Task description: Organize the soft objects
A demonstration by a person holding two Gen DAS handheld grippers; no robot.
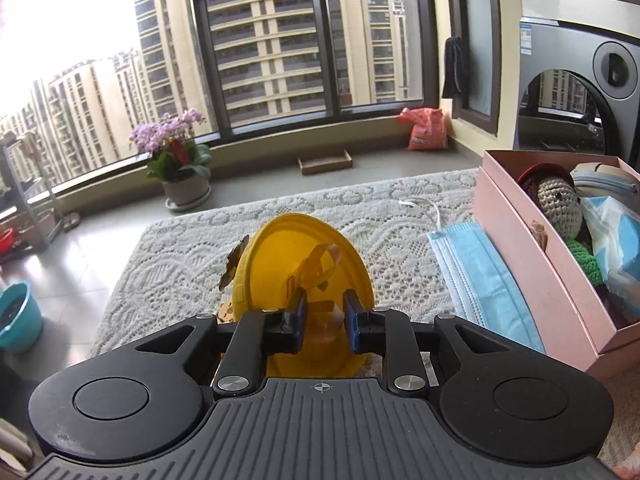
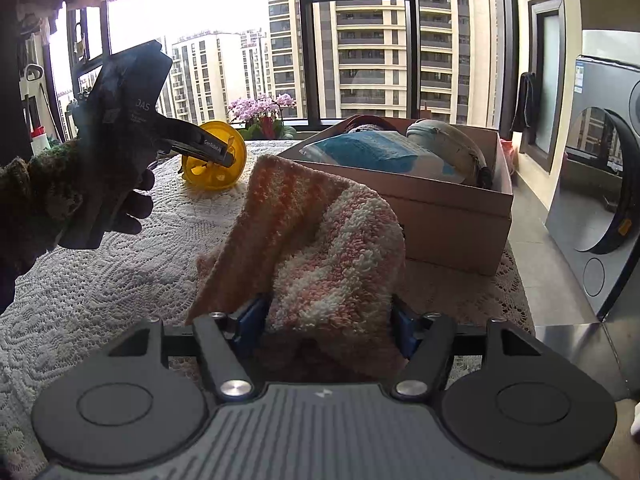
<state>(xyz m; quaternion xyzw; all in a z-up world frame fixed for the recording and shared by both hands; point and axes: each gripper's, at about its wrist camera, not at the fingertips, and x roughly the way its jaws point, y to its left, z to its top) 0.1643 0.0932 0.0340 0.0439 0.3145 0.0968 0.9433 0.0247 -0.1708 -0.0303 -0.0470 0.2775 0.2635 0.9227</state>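
My left gripper (image 1: 324,310) is shut on the loop handle of a yellow round lid-like object (image 1: 304,256), holding it on edge over the lace cloth; it also shows in the right wrist view (image 2: 214,156). My right gripper (image 2: 326,320) is shut on a pink and white fluffy towel (image 2: 320,240), lifted above the table. A pink box (image 1: 532,256) at the right holds a crocheted doll (image 1: 560,204) and a blue packet (image 1: 616,236). A blue face mask (image 1: 480,276) lies beside the box.
The white lace cloth (image 1: 240,240) covers the table. A potted pink orchid (image 1: 176,156), a red bag (image 1: 428,130) and a shallow cardboard tray (image 1: 325,161) stand by the window. A teal basin (image 1: 18,316) is on the floor at left. A washing machine (image 2: 600,184) stands at right.
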